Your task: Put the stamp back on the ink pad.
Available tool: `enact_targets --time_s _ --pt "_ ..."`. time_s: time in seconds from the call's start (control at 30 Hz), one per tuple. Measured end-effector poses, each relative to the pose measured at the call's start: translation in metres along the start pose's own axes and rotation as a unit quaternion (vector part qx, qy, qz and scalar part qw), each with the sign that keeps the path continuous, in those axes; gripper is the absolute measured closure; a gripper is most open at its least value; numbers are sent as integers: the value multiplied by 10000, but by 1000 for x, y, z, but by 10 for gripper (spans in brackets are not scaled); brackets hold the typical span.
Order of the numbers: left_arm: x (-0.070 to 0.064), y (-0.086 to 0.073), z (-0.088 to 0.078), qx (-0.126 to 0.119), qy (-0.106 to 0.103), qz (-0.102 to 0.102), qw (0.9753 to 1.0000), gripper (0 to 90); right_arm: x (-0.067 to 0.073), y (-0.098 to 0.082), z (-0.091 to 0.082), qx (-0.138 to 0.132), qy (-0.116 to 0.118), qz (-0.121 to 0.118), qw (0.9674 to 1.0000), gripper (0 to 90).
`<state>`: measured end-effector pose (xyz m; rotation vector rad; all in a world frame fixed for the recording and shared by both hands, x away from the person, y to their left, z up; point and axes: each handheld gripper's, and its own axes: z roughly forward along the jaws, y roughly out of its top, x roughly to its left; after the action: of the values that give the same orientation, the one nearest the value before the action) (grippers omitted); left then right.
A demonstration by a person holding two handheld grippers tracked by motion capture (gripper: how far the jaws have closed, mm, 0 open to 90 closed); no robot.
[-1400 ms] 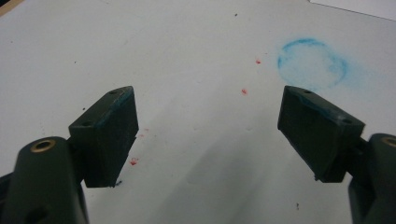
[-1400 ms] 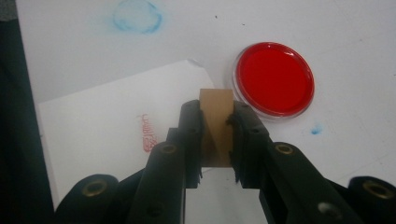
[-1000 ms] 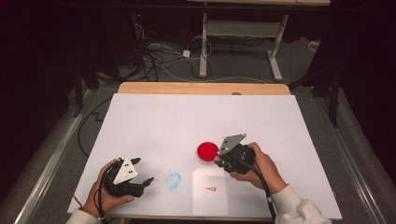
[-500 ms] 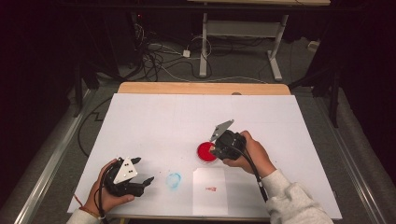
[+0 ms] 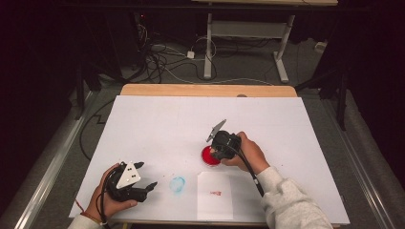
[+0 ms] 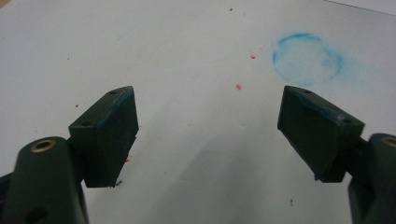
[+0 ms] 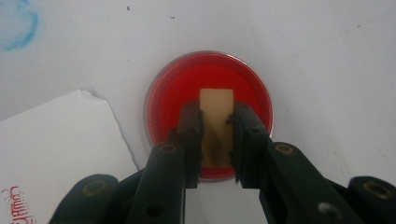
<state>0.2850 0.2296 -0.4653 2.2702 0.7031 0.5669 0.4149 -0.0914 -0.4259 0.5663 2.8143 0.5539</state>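
Note:
A round red ink pad (image 7: 210, 98) (image 5: 207, 155) lies on the white table sheet near the middle. My right gripper (image 7: 215, 135) (image 5: 218, 151) is shut on a small wooden stamp block (image 7: 216, 119) and holds it over the pad, pointing down at it; whether the block touches the ink I cannot tell. A white paper slip (image 5: 215, 194) (image 7: 56, 154) with a small red stamp mark (image 5: 215, 192) lies near the front edge. My left gripper (image 6: 210, 135) (image 5: 143, 188) rests open at the front left, nothing between its jaws, beside a blue ring stain (image 6: 306, 56) (image 5: 177, 183).
The white sheet (image 5: 157, 124) covers most of the table, with a wooden strip (image 5: 205, 90) showing at the far edge. Beyond the table are cables (image 5: 162, 57) and a desk frame (image 5: 248, 33) on a dark floor.
My right gripper has moved from beside the red pad up and over it, tilting down so the stamp block sits above the ink. The left gripper has stayed still.

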Motion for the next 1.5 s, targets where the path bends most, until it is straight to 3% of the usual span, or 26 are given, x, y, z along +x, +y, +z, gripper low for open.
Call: enact_targets --time_s 0.67,0.83,1.27,1.5 --pt "-1 1 1 10 -27 42 10000 198 0 5 8 225 35 4 9997 751" --pt "-1 1 1 6 -26 43 10000 198 -1 4 8 206 13 18 9998 705" --pt "-1 1 1 5 -13 52 10000 197 2 4 -16 -335 -138 176 9992 591" --pt "-1 1 1 4 0 54 10000 197 4 -2 -30 -865 -204 361 9954 496"
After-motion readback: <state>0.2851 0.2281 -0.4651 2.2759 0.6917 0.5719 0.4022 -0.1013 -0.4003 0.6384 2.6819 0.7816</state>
